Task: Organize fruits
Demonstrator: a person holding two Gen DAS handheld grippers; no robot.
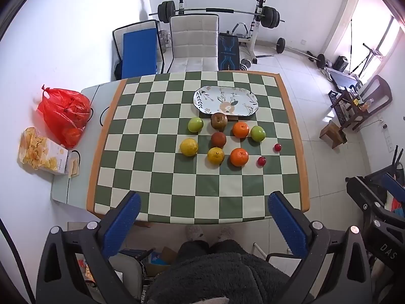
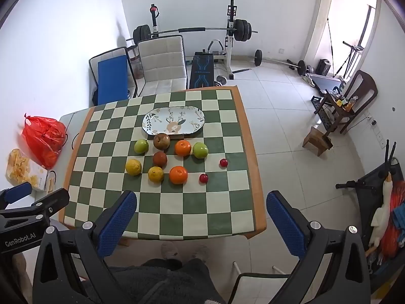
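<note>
Left wrist view: the left gripper (image 1: 203, 209) is held above the near edge of the desk (image 1: 291, 177), jaws spread wide, nothing btwn them. The right gripper (image 2: 201, 209) is seen in the right wrist view in the same released state, also over the near edge, empty.

All fruit is laid on the checked cloth, approx. mid-desk, well apart from both grippers. An oval floral plate (image 1: 249, 100) is set toward the far edge, w/ no fruit on it. A brown pear (image 1: 219, 121) is placed just beside the plate's near rim; whether it is touching can't be told. A green apple (image 1: 195, 124) is found to its left, an orange (image 1: 240, 129) and a second green apple (image 1: 258, 133) to its right. A second brown pear (image 1: 218, 139) is set nearer, in the middle of the group. Along the near row a lemon (image 1: 188, 147), a second lemon (image 1: 216, 155) and a second orange (image 1: 239, 157) are lined up. Two small red fruits (image 1: 277, 147) (image 1: 261, 161) are placed toward the right edge, apart from the rest.

A red plastic bag (image 1: 63, 112) and a snack box (image 1: 41, 155) are seen off the left edge of the cloth. A padded chair (image 1: 194, 38) is pushed in at the far edge.
</note>
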